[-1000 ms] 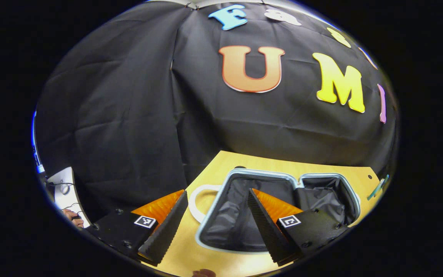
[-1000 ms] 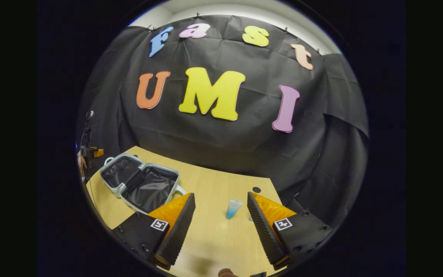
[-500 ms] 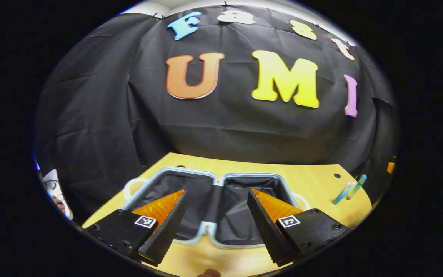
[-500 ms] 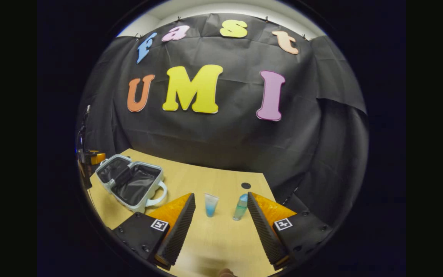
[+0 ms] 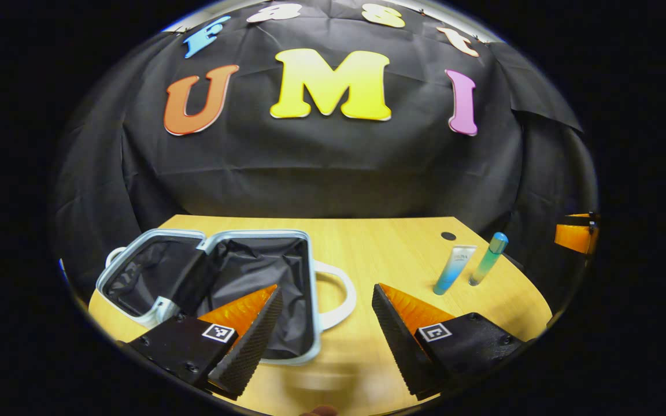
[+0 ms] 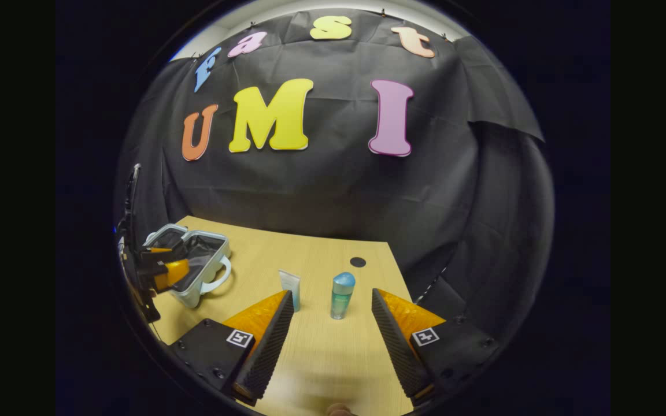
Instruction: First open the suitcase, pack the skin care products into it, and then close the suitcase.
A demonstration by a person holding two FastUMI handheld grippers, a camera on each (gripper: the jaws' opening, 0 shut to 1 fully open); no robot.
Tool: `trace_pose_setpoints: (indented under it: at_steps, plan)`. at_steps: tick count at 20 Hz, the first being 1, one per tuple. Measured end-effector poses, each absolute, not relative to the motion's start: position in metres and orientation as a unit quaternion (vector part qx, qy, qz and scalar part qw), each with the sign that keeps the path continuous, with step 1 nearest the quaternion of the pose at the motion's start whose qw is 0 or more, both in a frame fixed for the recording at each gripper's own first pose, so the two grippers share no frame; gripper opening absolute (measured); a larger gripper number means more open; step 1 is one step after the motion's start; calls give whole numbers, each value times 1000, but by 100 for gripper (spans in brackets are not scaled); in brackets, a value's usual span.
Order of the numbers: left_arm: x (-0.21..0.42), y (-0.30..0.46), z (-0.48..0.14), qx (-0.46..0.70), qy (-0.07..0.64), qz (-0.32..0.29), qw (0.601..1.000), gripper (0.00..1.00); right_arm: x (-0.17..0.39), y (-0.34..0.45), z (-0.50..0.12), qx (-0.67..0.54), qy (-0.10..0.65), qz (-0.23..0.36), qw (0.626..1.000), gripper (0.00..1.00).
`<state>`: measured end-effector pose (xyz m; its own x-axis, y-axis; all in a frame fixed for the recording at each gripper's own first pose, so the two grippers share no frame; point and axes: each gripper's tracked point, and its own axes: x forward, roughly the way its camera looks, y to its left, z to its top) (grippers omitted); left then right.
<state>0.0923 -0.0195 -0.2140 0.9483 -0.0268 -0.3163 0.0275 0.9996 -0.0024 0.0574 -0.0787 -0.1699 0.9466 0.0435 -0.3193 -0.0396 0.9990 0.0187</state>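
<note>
The small pale suitcase (image 5: 159, 305) lies open flat on the wooden table, its two halves lined in black and a white handle (image 5: 339, 294) pointing right. My left gripper (image 5: 324, 338) hovers open just in front of it, with nothing between its fingers. Far right in the left gripper view stand a blue-white tube (image 5: 453, 269) and a teal bottle (image 5: 488, 260). In the right gripper view the teal bottle (image 6: 341, 295) stands upright just ahead of my open right gripper (image 6: 330, 341), the tube (image 6: 290, 284) to its left. The suitcase (image 6: 194, 296) sits far left, with the left gripper (image 6: 162, 268) over it.
The wooden table (image 6: 315, 358) ends at the black cloth wall behind. A round cable hole (image 6: 358, 262) lies near the table's back right corner, behind the bottle. Bare tabletop stretches between suitcase and bottles. The right gripper's edge (image 5: 576, 238) shows at the far right of the left gripper view.
Both views have swung to the right. The suitcase slid left in both views, the tube and bottle came nearer the middle of the right gripper view. Both grippers stayed open.
</note>
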Motion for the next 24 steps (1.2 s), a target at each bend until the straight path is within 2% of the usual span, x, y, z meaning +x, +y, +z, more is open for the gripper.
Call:
trace_pose_setpoints:
  at_steps: [10, 15, 20, 21, 24]
  plan:
    - [141, -139, -287, 13, 217, -91, 972, 99, 82, -109, -189, -16, 182, 45, 982, 81]
    - [163, -196, -308, 32, 240, -125, 962, 99, 90, -142, -204, -10, 202, 30, 979, 81]
    - [195, -221, -317, 47, 246, -125, 960, 98, 89, -170, -220, -3, 221, 11, 975, 81]
    - [199, -227, -322, 50, 253, -132, 957, 97, 88, -173, -222, -1, 224, 8, 974, 81]
    - [211, -234, -326, 70, 259, -137, 954, 81, 85, -181, -229, 0, 232, 2, 973, 81]
